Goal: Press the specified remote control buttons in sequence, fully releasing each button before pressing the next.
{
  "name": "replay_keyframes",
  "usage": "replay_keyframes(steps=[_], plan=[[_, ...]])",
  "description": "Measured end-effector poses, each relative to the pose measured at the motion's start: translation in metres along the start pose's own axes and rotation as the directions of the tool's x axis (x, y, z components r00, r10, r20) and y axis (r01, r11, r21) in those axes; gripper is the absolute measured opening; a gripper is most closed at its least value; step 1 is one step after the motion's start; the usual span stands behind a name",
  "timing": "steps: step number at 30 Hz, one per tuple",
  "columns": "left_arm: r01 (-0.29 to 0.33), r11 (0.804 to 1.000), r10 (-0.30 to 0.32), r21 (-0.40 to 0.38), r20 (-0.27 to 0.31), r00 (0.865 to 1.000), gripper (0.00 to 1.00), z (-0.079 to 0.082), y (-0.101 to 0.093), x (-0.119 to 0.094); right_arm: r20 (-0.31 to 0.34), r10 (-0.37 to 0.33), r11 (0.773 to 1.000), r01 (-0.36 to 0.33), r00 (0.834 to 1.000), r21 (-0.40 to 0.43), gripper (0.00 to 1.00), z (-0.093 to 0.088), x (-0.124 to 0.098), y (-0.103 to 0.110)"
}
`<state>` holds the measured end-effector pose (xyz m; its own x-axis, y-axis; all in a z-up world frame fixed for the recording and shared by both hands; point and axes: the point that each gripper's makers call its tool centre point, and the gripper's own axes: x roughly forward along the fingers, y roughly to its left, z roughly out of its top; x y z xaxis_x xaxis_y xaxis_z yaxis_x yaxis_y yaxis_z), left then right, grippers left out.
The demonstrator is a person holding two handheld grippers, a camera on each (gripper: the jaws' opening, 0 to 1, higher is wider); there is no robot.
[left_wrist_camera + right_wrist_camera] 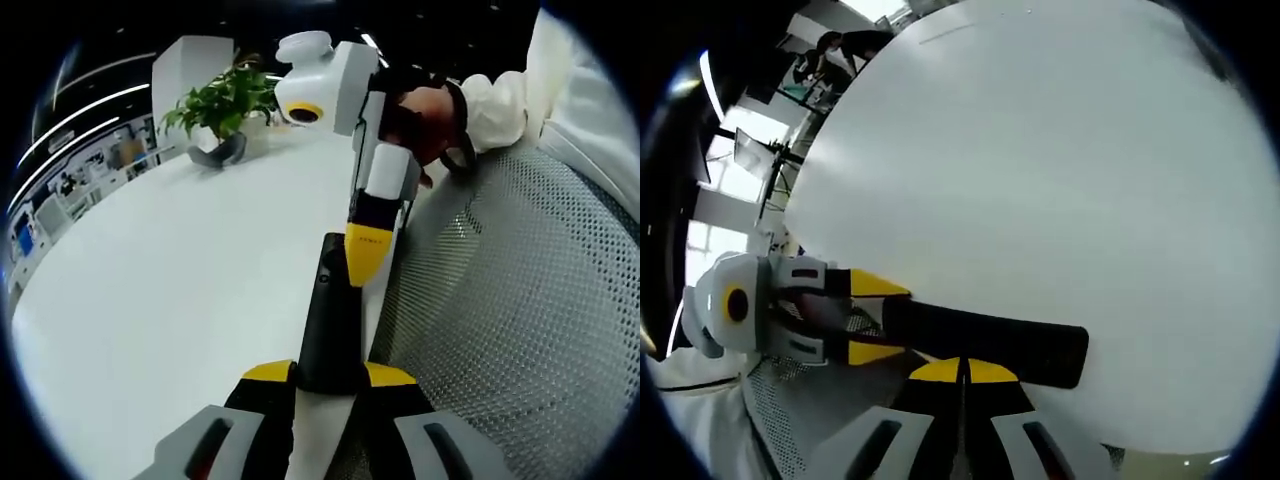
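Black slim plastic remote control point(330, 320) lying over round white table point(150, 300) edge; left gripper point(330, 375) clamping its near end, right gripper point(365, 262) closed, tips touching its top.

The remote control point(330, 320) is long, thin and black. In the left gripper view one end sits between that gripper's two yellow-tipped jaws, and the remote points straight away from them. The other gripper's yellow tip touches its far end from above. In the right gripper view the remote point(985, 340) lies sideways just past the closed jaws.
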<state>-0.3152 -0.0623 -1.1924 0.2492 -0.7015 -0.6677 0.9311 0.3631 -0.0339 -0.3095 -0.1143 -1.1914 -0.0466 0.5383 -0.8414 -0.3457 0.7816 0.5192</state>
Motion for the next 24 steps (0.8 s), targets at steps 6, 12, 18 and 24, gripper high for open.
replay_keyframes(steps=[6, 12, 18, 24], plan=[[-0.001, 1.0, 0.001, 0.003, 0.0, 1.0, 0.25, 0.0, 0.0, 0.0, -0.008, 0.03, 0.998, -0.03, 1.0, 0.046, 0.0, 0.001, 0.0, -0.001], [-0.004, 1.0, 0.004, 0.02, -0.004, 1.0, 0.25, -0.001, 0.0, 0.001, -0.014, 0.038, 0.998, -0.038, 0.999, 0.058, 0.0, 0.002, 0.0, 0.0], [-0.005, 1.0, 0.005, 0.028, -0.006, 1.0, 0.25, -0.001, 0.0, 0.001, -0.018, 0.024, 0.999, -0.023, 1.0, 0.03, 0.0, 0.001, -0.001, 0.001], [-0.005, 1.0, 0.005, 0.031, -0.008, 1.0, 0.25, -0.001, 0.0, 0.001, 0.038, 0.079, 0.996, -0.081, 0.996, 0.045, 0.0, 0.011, -0.002, 0.01]])
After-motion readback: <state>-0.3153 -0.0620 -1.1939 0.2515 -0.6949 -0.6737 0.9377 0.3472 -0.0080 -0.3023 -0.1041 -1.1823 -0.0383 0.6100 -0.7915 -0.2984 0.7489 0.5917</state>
